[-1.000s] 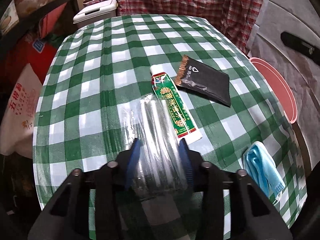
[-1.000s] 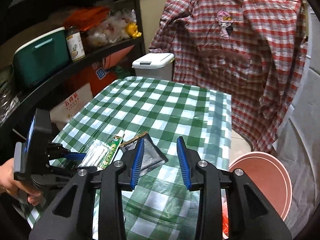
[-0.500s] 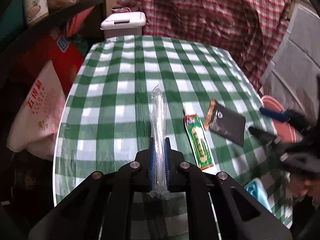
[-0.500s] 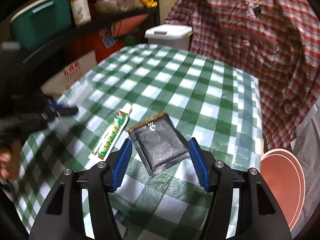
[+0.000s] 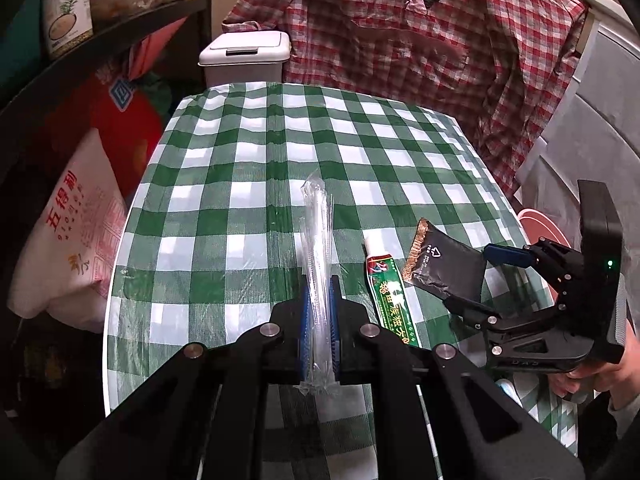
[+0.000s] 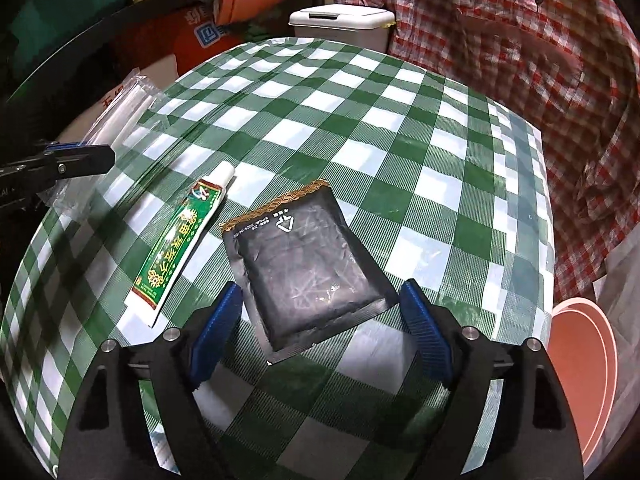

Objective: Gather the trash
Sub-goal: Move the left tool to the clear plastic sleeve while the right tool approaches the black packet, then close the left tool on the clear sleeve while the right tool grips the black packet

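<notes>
**Wrapper in hand, black sachet next**

The left gripper (image 5: 319,316) has its jaws pressed narrow on a clear plastic wrapper (image 5: 317,248), which juts forward and appears lifted off the checked tabletop (image 5: 248,184). The right gripper (image 6: 320,324) hangs with jaws spread wide on either side of the near end of a black foil sachet (image 6: 302,264), which lies flat on the cloth; the blue pads do not appear to touch it.

Just left of the sachet lies a green ointment tube (image 6: 180,244), close but apart from it. Beyond the tabletop's far edge stands a white lidded trash bin (image 6: 340,26), with a pink basin (image 6: 580,376) low at the right (which one takes the trash is not clear).

The step in hand looks like the second pickup. The next move probably calls for dropping the right jaws lower and closing on the sachet's edge, since it lies thin and flat, without dragging the tube along.
</notes>
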Demonstrator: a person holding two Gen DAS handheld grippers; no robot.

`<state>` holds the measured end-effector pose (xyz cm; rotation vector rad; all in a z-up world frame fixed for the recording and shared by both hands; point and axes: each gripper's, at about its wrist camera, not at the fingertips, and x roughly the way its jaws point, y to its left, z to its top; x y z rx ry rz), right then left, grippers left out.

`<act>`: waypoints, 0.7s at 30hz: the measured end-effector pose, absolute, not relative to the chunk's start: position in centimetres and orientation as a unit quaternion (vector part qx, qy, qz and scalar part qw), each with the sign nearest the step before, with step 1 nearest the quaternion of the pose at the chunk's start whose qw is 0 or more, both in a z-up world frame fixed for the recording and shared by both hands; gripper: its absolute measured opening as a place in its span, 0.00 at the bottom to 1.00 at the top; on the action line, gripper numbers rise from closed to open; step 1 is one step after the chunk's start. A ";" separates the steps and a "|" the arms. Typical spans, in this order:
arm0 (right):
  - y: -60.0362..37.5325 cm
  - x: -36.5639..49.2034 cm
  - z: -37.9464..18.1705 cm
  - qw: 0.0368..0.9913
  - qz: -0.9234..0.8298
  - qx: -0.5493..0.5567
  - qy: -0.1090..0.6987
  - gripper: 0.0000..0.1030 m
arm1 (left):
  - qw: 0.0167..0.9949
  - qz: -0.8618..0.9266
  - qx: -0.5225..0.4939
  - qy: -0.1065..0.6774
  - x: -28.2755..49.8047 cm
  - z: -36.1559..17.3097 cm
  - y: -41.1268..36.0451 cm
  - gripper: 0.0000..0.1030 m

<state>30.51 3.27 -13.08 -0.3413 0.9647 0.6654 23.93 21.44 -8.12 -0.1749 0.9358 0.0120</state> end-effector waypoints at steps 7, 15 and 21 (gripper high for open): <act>3.4 30.8 -13.1 0.816 0.322 -0.164 0.450 0.80 | 0.889 0.006 -0.085 0.450 24.0 -8.1 21.4 0.08; 3.3 30.4 -12.7 0.813 0.341 -0.176 0.439 0.57 | 0.889 0.007 -0.084 0.450 24.0 -8.2 21.4 0.08; 1.8 30.8 -11.5 0.823 0.335 -0.153 0.433 0.24 | 0.890 0.007 -0.076 0.449 24.1 -8.0 21.0 0.08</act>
